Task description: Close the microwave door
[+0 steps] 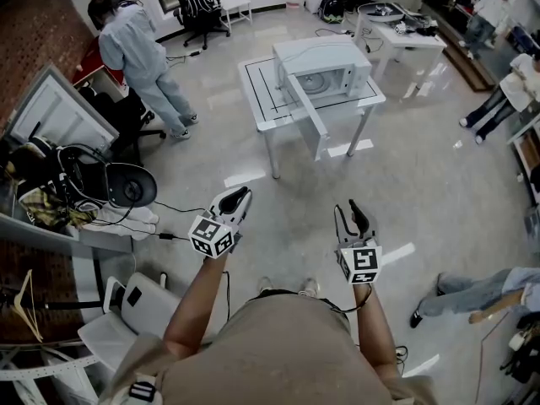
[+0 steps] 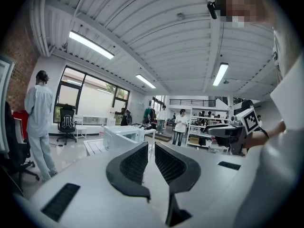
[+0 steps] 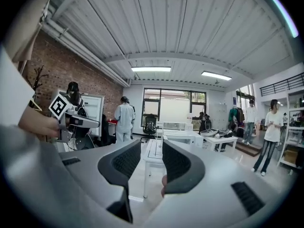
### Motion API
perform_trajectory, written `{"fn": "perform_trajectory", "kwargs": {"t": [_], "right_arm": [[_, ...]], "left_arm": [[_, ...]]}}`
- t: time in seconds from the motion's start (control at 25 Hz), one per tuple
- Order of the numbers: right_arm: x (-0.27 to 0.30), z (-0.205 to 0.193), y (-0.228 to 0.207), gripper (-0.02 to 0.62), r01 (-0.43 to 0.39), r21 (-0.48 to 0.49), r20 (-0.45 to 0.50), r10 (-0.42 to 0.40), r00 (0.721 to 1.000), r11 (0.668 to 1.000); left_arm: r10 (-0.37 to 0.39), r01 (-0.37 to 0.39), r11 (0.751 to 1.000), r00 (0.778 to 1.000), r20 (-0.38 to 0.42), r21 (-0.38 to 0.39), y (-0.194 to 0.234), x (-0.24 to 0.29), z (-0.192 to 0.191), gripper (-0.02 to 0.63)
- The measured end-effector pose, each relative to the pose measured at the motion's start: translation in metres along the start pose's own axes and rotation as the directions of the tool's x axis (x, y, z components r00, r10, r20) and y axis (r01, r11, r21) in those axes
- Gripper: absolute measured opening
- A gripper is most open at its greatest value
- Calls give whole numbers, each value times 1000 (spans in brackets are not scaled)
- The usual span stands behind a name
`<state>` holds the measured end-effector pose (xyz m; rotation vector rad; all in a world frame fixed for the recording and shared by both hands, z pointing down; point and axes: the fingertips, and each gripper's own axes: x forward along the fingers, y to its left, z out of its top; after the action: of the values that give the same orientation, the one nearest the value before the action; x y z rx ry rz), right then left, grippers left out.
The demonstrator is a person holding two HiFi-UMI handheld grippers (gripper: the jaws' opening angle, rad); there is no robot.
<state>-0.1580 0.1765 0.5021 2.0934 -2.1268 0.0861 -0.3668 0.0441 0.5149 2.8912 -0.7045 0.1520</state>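
Observation:
The white microwave (image 1: 325, 64) sits on a white table (image 1: 261, 95) in the middle of the room, several steps ahead of me. Its door (image 1: 305, 112) hangs open, swung out past the table's front edge. Both grippers are held level at waist height, far from it. My left gripper (image 1: 239, 197) has its jaws a narrow slit apart with nothing between them (image 2: 151, 148). My right gripper (image 1: 350, 216) stands wider open and is empty (image 3: 152, 148). The microwave (image 2: 122, 136) appears small above the left jaws, and the table (image 3: 153, 151) appears between the right jaws.
A person in pale blue (image 1: 139, 53) stands at the back left by an office chair (image 1: 202, 11). Cluttered gear and a cable (image 1: 93, 184) line the left wall. Another white table (image 1: 405, 32) stands at the back right. A person's legs (image 1: 472, 289) reach in from the right.

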Motion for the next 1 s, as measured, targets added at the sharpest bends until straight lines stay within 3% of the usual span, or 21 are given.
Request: {"fn": "perform_trajectory", "kwargs": {"t": [0.44, 1.0], "right_arm": [[9, -5, -18, 145, -30, -14, -4, 30, 1000, 999], [12, -13, -81, 152, -111, -36, -4, 111, 994, 993]], "left_arm": [[16, -16, 1000, 1000, -13, 17, -12, 17, 1, 32], [46, -46, 998, 999, -8, 44, -63, 65, 3, 32]]}}
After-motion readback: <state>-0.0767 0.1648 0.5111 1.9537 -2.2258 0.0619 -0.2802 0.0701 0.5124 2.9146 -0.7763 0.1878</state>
